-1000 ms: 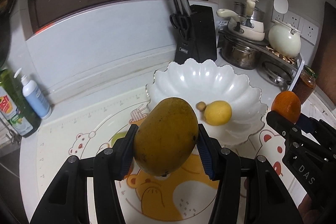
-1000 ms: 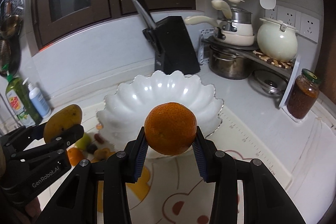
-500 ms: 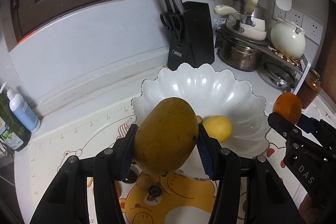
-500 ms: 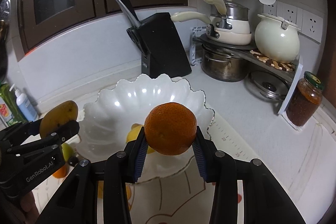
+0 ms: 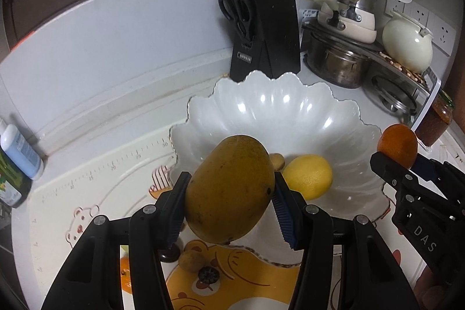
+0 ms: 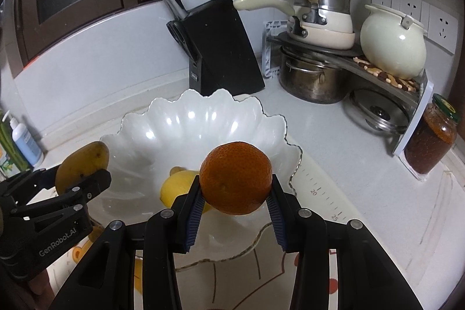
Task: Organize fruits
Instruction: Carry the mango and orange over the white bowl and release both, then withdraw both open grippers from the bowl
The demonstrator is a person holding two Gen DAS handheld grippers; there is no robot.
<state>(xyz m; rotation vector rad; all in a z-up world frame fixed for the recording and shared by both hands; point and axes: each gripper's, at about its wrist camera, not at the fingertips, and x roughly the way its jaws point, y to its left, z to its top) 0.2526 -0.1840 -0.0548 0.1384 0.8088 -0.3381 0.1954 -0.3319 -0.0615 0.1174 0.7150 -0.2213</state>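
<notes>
At the far left of the left wrist view a pump bottle (image 5: 20,151) stands against the wall, clear of the work, while small leftover fruits (image 5: 191,260) lie on the bear-printed mat (image 5: 96,188) at the lower left, apparently waiting their turn. In the centre of that view the left tool (image 5: 226,208) is clamped on a mango (image 5: 229,189), its blue pads pressing both flanks so the fruit rides tilted over the near rim of the scalloped white bowl (image 5: 276,106); judging by the task, it is held there to be lowered in beside the lemon (image 5: 308,176) already lying on the bowl's floor, right of centre. At the right edge the right tool (image 6: 234,202) grips an orange (image 6: 237,177) between its pads, hovering at the bowl's right rim, presumably bound for the same bowl. A knife block (image 5: 264,31) stands behind the bowl at the upper centre, and pots sit stacked on a rack (image 5: 343,60) at the upper right, away from the fruit. Compared with a second ago, both tools have come closer to the bowl and slightly lower: it fills more of each view, the bottle has slid toward the left edge, and both grips look unchanged.
</notes>
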